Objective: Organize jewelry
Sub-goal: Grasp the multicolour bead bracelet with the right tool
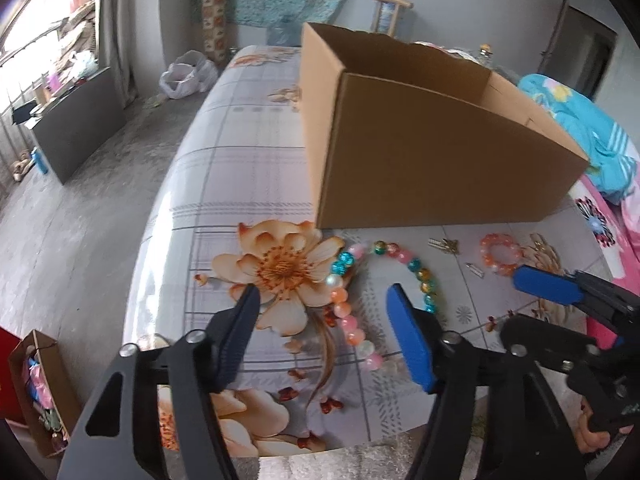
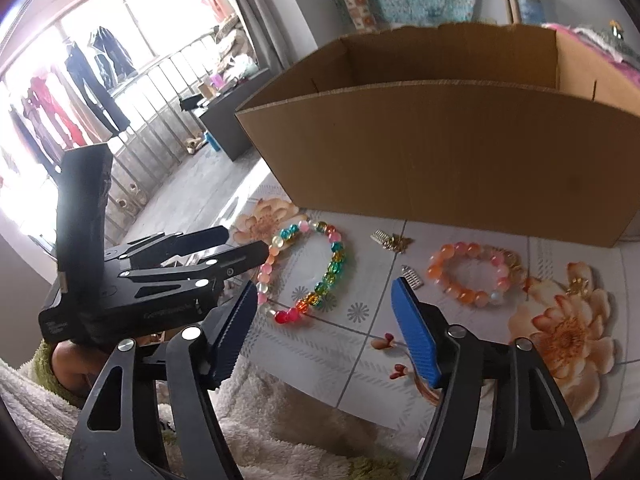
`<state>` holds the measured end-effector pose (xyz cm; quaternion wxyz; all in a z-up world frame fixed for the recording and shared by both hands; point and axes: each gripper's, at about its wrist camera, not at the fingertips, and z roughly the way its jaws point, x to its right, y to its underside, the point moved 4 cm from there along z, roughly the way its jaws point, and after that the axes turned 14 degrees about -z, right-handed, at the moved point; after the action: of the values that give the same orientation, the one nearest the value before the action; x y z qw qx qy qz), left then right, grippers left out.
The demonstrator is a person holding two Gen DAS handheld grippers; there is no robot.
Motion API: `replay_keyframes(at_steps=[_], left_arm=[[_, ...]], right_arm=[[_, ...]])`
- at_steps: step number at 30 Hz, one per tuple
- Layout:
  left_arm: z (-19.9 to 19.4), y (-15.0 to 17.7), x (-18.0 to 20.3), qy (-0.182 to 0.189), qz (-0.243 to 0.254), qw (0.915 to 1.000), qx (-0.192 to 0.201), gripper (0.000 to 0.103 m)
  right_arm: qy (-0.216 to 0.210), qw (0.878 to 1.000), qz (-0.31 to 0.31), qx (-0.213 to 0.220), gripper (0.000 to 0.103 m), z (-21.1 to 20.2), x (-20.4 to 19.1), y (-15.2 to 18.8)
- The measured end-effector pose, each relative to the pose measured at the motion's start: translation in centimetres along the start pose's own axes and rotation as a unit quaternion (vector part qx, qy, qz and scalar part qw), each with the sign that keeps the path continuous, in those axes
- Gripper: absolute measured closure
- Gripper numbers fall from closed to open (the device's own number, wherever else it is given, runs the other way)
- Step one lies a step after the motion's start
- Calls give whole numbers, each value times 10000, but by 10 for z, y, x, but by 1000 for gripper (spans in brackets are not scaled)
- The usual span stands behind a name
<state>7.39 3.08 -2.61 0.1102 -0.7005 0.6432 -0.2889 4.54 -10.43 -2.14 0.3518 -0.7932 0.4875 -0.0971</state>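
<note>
Surface: floral cloth (image 1: 240, 168), cardboard box (image 1: 420, 160) at upper right.
Jewelry: multicoloured bracelet (image 1: 352, 304) lower centre; orange bracelet (image 2: 472, 276) right of it.
Claws: left claw (image 1: 324, 300) and right claw (image 2: 324, 294) spread, empty.
Risk: beads may roll or slip from pads, dragging cloth.

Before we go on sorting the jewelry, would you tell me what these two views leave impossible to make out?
- Floor of the cardboard box: both views, hidden by its near wall, so contents unknown.
- Multicoloured bead bracelet: left wrist view, its near part passes behind a blue finger of the left tongs.
- Small metal clips: both views, too small to identify.
</note>
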Motion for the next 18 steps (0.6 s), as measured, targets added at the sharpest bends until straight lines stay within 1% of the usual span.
replay_keyframes(at_steps=[2, 4, 5, 7, 10, 13, 18], left_arm=[[6, -3, 1, 163, -30, 9998, -79, 49], [12, -3, 3, 287, -44, 9995, -158, 58], [15, -3, 4, 315, -31, 9993, -192, 61], [22, -5, 6, 355, 29, 9990, -264, 71], [29, -4, 9, 311, 184, 9988, -326, 81], [36, -9, 11, 245, 392, 9984, -324, 84], [43, -13, 15, 133, 587, 9979, -258, 84]], right_arm=[[-7, 9999, 50, -106, 44, 5, 1, 0], [-14, 9998, 110, -180, 49, 8, 4, 0], [-9, 9997, 140, -220, 52, 10, 5, 0], [2, 9994, 187, -299, 57, 14, 6, -1], [21, 9991, 176, -380, 61, 18, 6, -2], [43, 9990, 110, -427, 64, 21, 5, -4], [92, 9986, 6, -520, 68, 29, 4, -9]])
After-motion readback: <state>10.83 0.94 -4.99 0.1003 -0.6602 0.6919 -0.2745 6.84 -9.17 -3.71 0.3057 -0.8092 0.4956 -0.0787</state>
